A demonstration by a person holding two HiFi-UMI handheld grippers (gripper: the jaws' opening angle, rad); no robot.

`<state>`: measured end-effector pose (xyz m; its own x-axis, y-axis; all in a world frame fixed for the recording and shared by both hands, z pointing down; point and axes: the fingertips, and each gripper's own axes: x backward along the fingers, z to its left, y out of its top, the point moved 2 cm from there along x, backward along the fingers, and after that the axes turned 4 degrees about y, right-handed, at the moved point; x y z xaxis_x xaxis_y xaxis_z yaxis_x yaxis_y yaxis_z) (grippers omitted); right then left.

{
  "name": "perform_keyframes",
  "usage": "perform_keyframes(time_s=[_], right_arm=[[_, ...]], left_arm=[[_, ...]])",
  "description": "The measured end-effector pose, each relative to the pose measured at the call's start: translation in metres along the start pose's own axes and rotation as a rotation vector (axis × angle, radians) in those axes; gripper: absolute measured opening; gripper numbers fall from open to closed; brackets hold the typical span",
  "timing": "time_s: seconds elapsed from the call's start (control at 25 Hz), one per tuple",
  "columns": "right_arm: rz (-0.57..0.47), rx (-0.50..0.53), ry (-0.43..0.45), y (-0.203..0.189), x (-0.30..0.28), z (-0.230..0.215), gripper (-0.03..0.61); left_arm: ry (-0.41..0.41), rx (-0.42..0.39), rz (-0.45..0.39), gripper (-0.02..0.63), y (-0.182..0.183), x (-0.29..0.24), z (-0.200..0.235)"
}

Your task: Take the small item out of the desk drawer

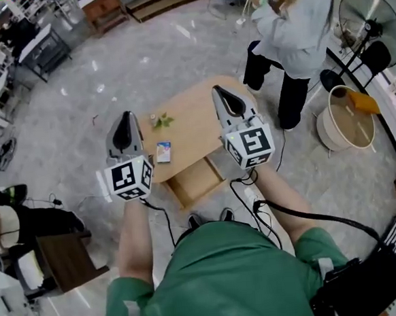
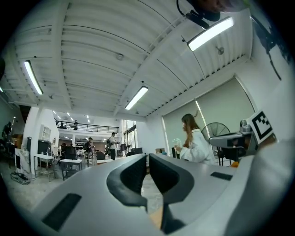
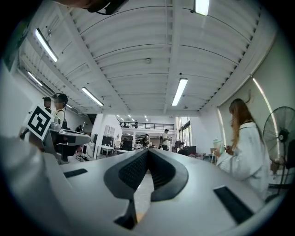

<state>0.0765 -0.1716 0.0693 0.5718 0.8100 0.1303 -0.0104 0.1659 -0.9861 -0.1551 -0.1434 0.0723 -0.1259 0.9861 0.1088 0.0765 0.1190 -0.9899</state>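
Head view looks steeply down onto small light-wood desk (image 1: 188, 114); both gripper views tilt upward twd white ribbed ceiling (image 2: 115, 55) (all three share the white-coated standing person (image 1: 290, 31)).

Small packet (image 1: 163, 152) on desk (image 1: 196, 120), drawer (image 1: 197, 181) open

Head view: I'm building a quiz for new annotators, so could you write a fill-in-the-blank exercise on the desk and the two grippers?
1. The drawer of the small light wooden desk stands ____.
2. The small blue and white rectangular item lies on the desk's ____, not in the drawer.
3. The left gripper has its jaws ____, with nothing between them.
4. The right gripper, jaws together, holds ____.

Missing words: open; top; shut; nothing
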Motion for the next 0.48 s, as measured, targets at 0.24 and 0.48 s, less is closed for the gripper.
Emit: perform_keyframes(time_s=[0.24, 0.48], right_arm=[[-0.001, -0.013, 0.026, -0.003, -0.005, -0.001, 0.021], [-0.009, -0.013, 0.041, -0.004, 0.000, -0.011, 0.021]], left_arm=[[0.029, -0.014, 0.011, 0.029, -0.001, 0.003, 0.003], [0.039, -0.031, 0.021, 0.029, -0.003, 0.006, -0.005]])
